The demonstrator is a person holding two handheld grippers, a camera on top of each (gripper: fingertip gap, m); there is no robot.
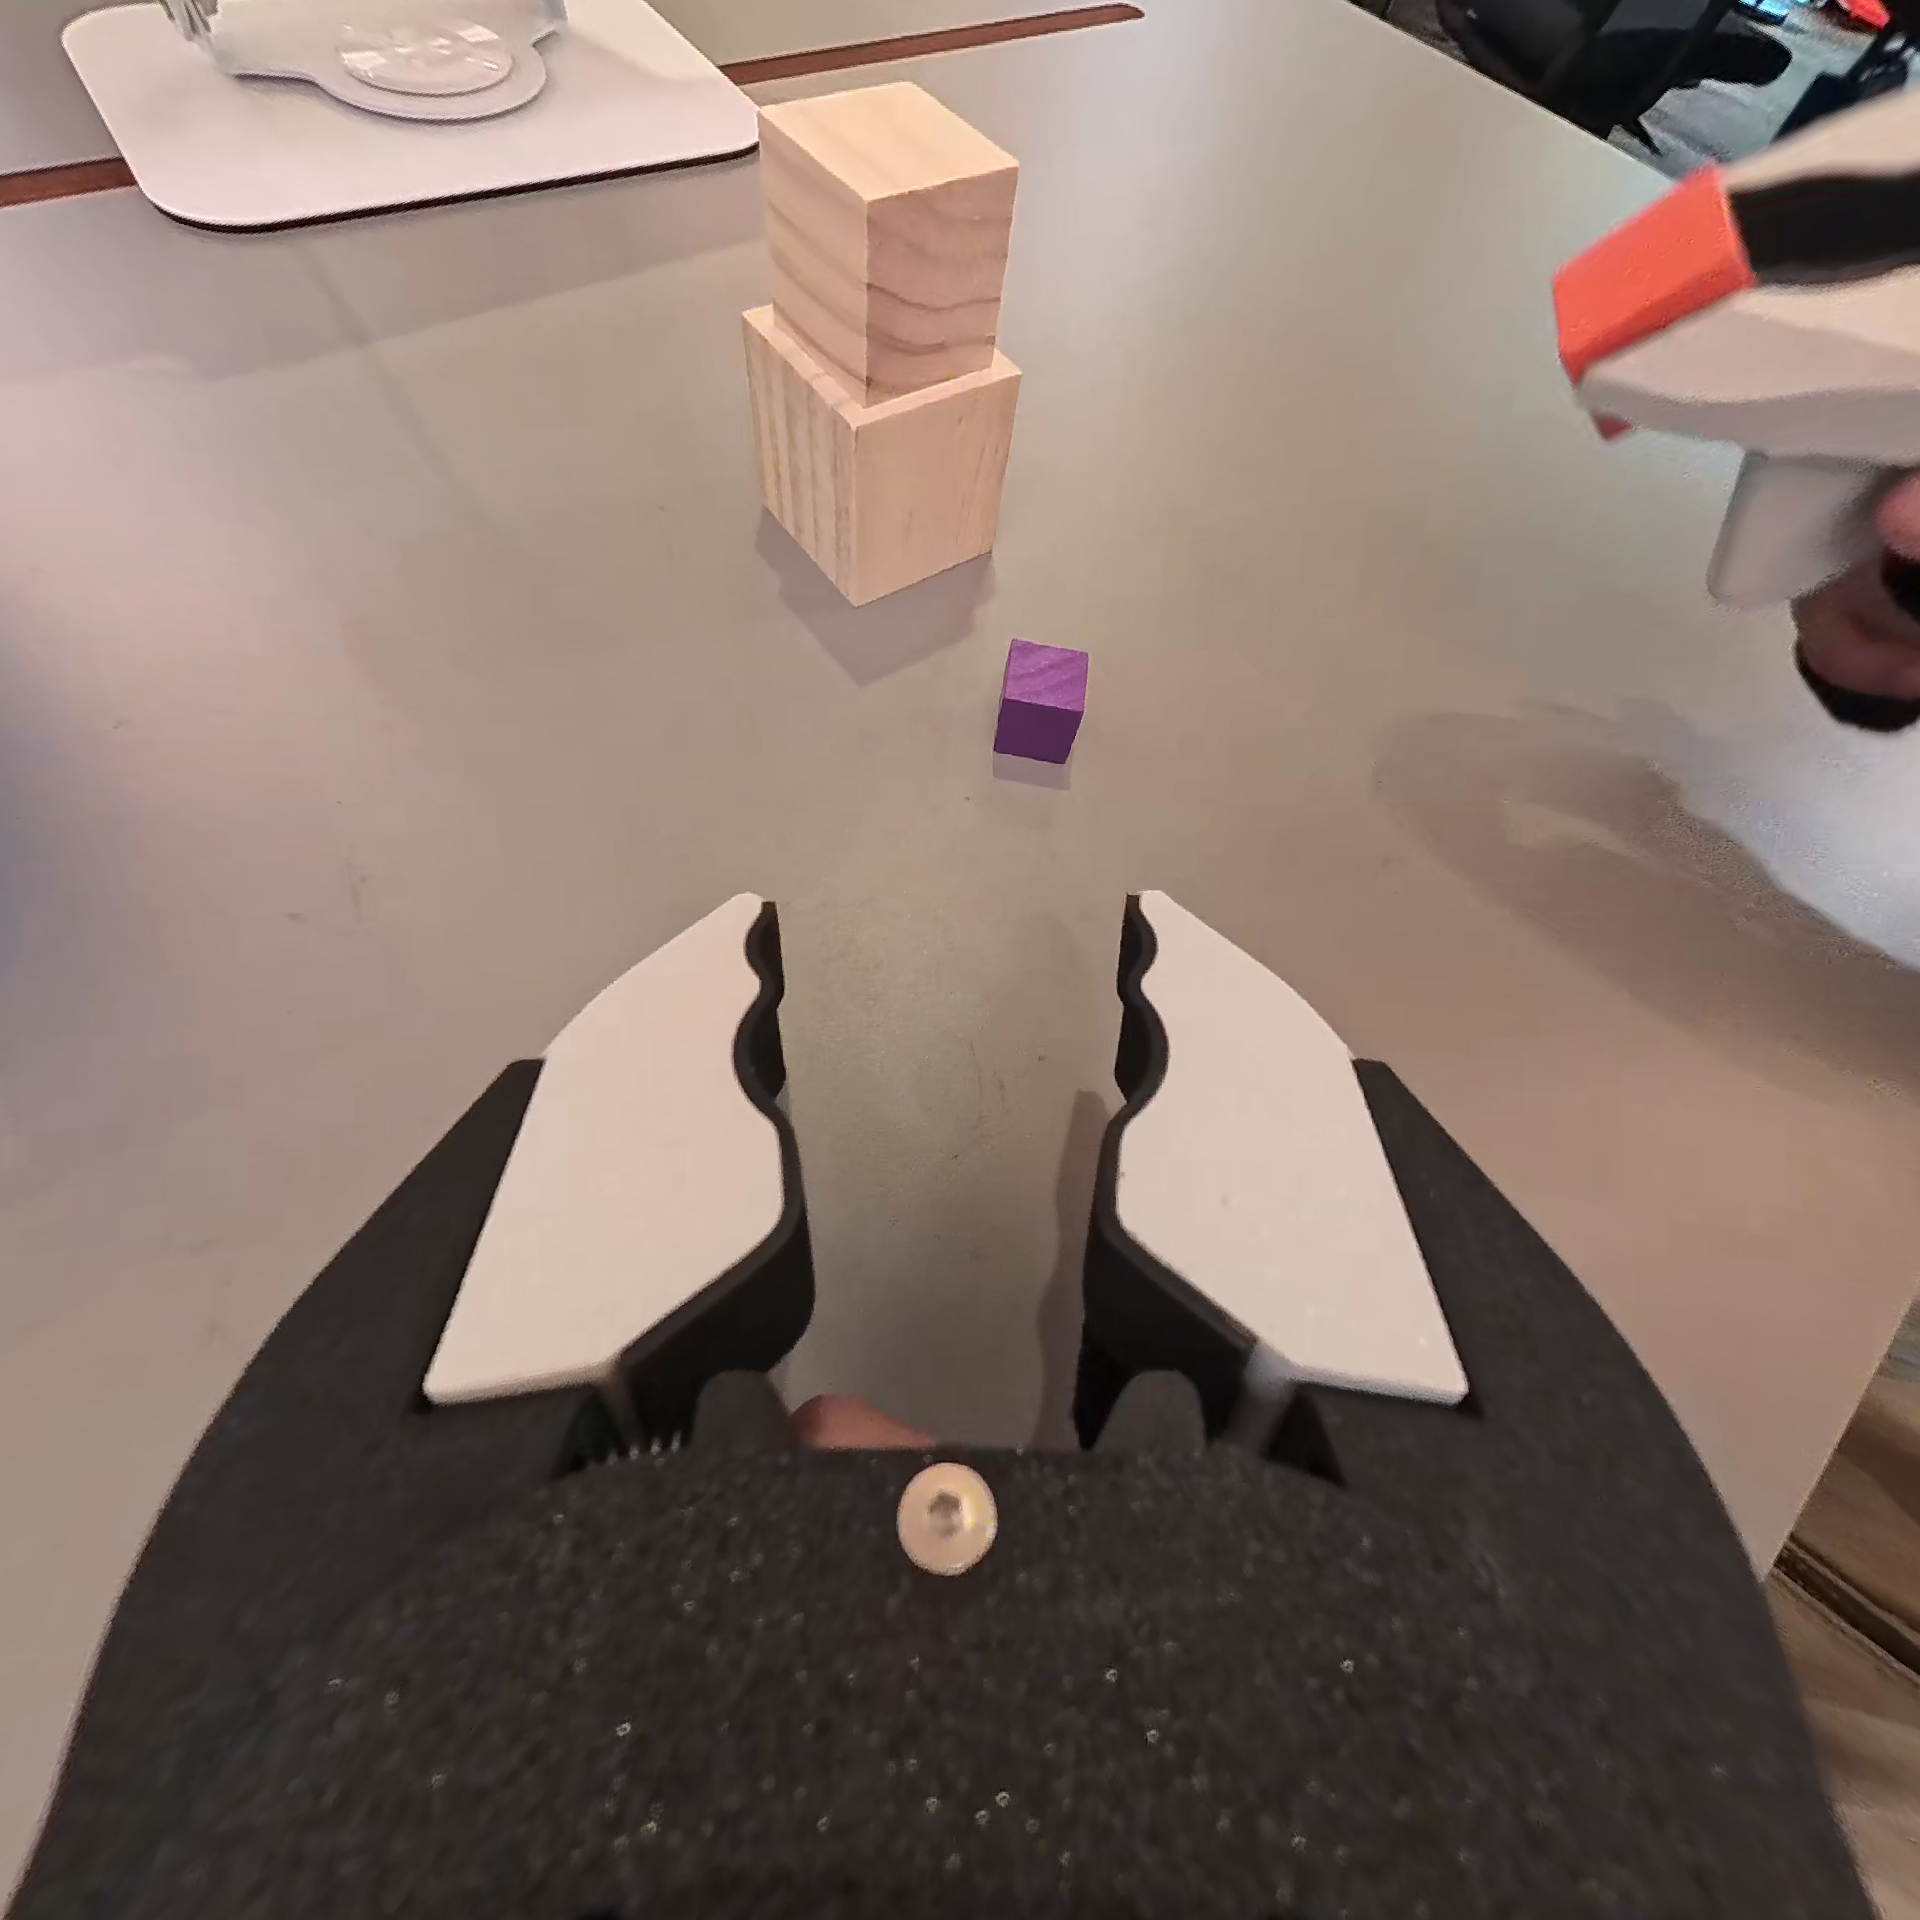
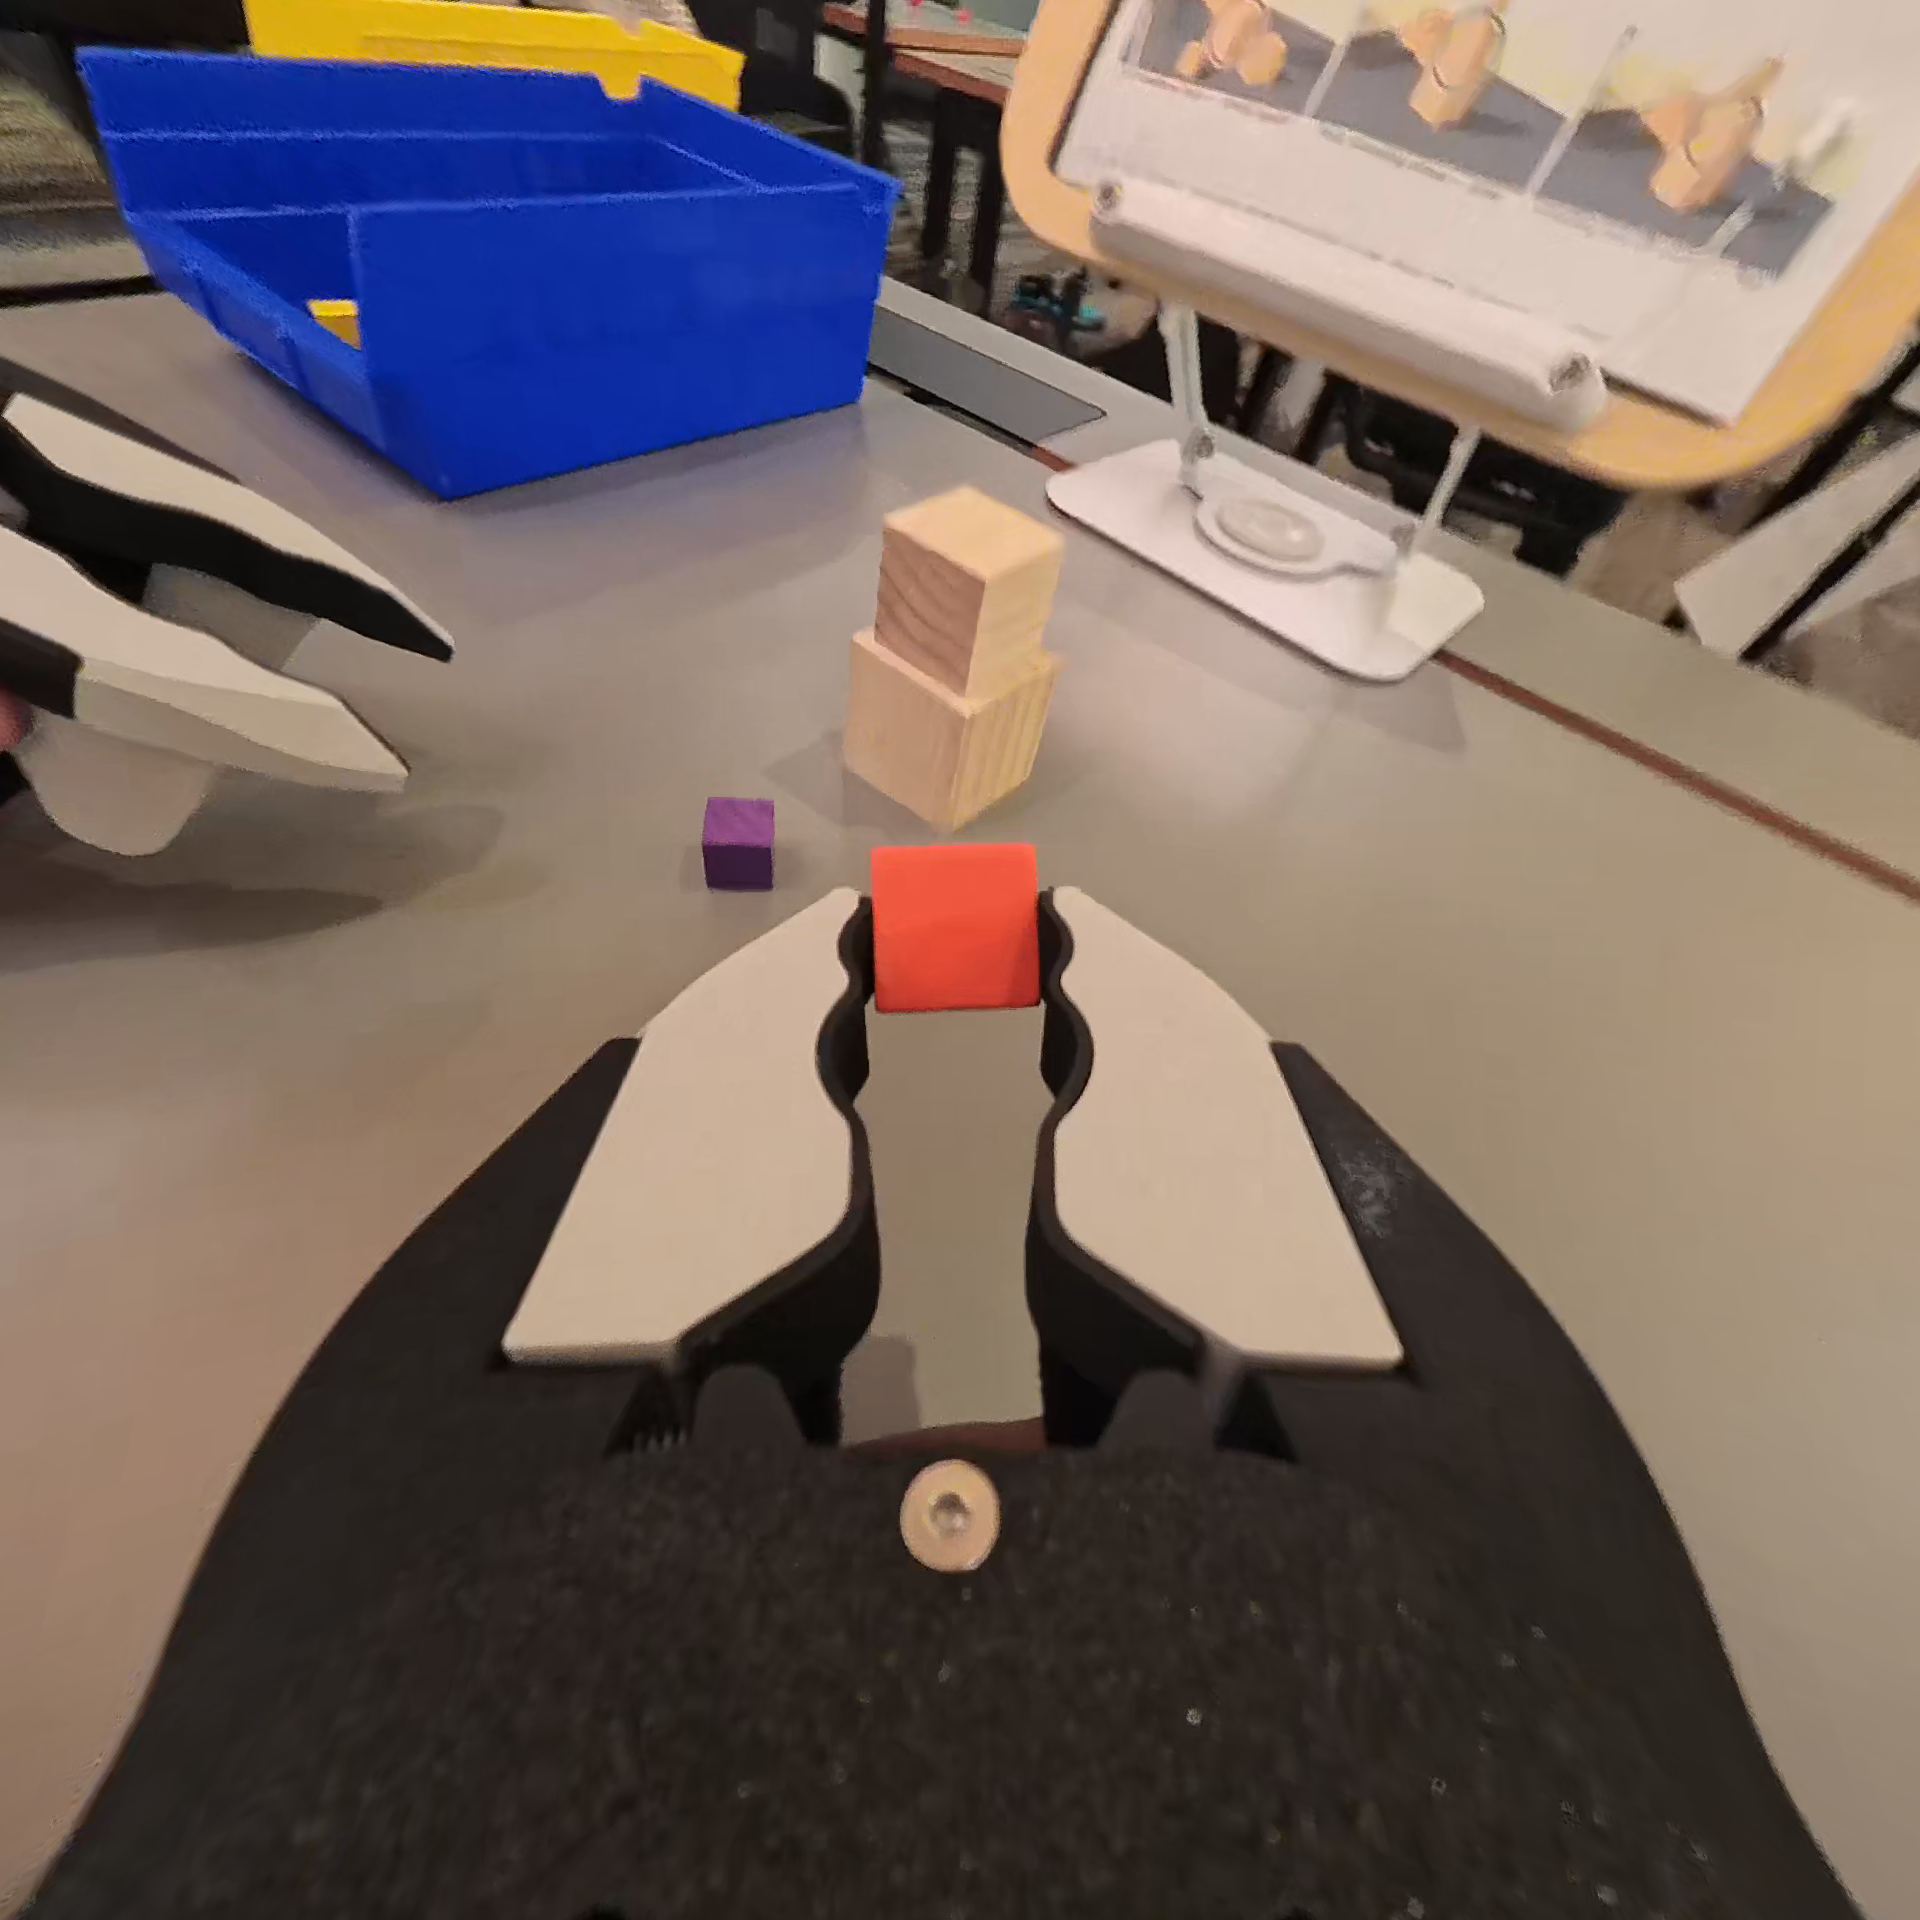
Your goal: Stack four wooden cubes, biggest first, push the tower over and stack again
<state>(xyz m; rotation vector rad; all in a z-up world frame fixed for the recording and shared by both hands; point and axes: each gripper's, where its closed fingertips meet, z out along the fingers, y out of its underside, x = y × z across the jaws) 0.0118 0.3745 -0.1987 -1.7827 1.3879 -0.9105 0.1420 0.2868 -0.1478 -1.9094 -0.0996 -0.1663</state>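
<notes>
The left tongs [image 1: 951, 914] stand at the left of the work area, above the grey bench [image 1: 416, 779]. Their fingers are spread wide and hold nothing; bare bench surface shows between them. In the right wrist view the left tongs [image 2: 416, 707] enter from the left edge, tips pointing toward the middle of the bench.

Behind them, at the far left, a blue bin [image 2: 499, 291] sits on the bench, with a yellow bin [image 2: 488, 47] behind it.

At centre, the purple cube [image 1: 1041, 701], the smallest, rests alone on the bench, just in front of the tower and apart from it. The tower consists of the largest wooden cube [image 1: 883, 468] on the bench and the second wooden cube [image 1: 894, 229] upright on top of it, slightly rotated against the lower one.

To the right, the right tongs [image 2: 954, 914] are closed on the orange cube [image 2: 954, 925], which is gripped by two opposite sides at the fingertips and held clear of the bench, short of the tower. In the left wrist view the orange cube [image 1: 1652, 275] appears raised at the right edge.

At the far right, a tilted board on a clear stand [image 2: 1278, 551] occupies the rear of the bench.
</notes>
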